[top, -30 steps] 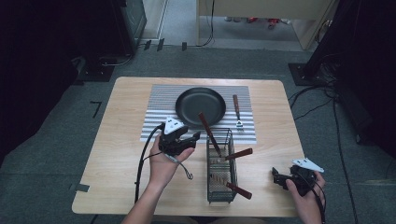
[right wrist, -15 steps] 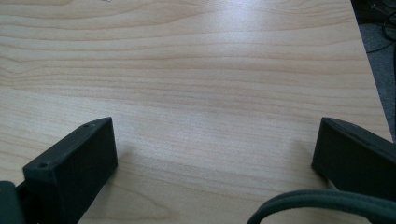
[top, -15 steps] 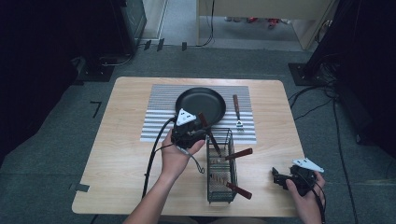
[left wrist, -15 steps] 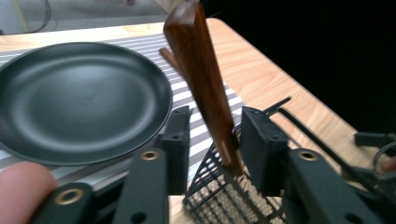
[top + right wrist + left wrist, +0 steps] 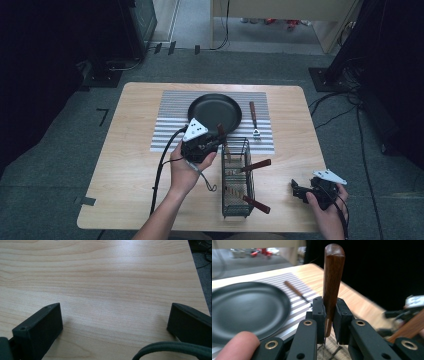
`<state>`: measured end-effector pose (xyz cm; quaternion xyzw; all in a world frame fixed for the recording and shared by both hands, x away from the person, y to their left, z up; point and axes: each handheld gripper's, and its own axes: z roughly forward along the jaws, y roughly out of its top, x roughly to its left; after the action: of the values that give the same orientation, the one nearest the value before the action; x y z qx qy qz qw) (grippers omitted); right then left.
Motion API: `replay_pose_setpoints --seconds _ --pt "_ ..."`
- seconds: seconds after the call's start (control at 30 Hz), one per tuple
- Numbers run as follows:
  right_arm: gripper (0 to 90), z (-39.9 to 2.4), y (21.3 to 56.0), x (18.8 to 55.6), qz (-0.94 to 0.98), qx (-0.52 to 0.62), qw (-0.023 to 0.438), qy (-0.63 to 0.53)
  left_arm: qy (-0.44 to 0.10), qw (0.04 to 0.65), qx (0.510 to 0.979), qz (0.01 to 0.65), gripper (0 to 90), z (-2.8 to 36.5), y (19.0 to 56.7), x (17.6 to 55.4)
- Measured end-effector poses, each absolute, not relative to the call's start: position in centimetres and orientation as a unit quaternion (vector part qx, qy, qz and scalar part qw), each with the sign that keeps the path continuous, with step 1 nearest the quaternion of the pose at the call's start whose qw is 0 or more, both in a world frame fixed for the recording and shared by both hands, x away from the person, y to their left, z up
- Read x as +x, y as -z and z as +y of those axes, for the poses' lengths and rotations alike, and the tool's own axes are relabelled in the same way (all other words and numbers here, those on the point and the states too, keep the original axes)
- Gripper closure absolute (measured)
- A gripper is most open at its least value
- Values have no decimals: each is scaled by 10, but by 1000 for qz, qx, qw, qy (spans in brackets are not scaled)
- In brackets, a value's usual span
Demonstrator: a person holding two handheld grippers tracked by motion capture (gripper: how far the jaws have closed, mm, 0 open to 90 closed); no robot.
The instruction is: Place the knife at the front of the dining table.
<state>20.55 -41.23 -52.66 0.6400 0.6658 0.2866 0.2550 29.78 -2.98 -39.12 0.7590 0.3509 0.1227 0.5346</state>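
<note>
L gripper point(image 5: 212, 142) has moved from the table's left-centre over to the far end of the black wire cutlery basket point(image 5: 236, 200) within a sec, and its jaws are now clamped on the upright dark-brown wooden handle of a utensil point(image 5: 333, 282). The utensil's lower end looks to be still inside the basket, so I judge the grasp made and the lift-out not yet started. Likely destination is the grey striped mat point(image 5: 170, 125), where a wood-handled fork point(image 5: 254, 120) already lies beside the round black frying pan point(image 5: 214, 112).

R gripper point(image 5: 300, 191) hasn't shifted: parked near the table's right front corner, jaws wide apart over bare light wood tabletop point(image 5: 105, 282), holding nothing.

High view gives the layout, w/ two more wood-handled utensils point(image 5: 255, 165) in the basket. L gripper view confirms what that angle can't: both pads squeezing the handle low down, rounded tip well above them.
</note>
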Motion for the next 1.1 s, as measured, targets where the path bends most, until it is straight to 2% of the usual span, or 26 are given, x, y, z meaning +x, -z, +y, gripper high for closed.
replay_pose_setpoints --seconds 0.13,0.3,0.4,0.67,1.1 --pt "0 -412 527 206 666 639 255 -287 -116 544 748 361 814 -27 396 302" --pt "0 -412 527 206 666 640 255 -287 -116 515 761 376 793 -36 411 308" --pt "0 -412 527 206 666 640 255 -287 -99 528 752 382 812 -32 413 310" --pt "0 -412 527 206 666 640 255 -287 -97 568 727 374 821 -20 399 305" --pt "0 -412 527 206 666 640 255 -287 -99 662 643 373 822 18 365 291"
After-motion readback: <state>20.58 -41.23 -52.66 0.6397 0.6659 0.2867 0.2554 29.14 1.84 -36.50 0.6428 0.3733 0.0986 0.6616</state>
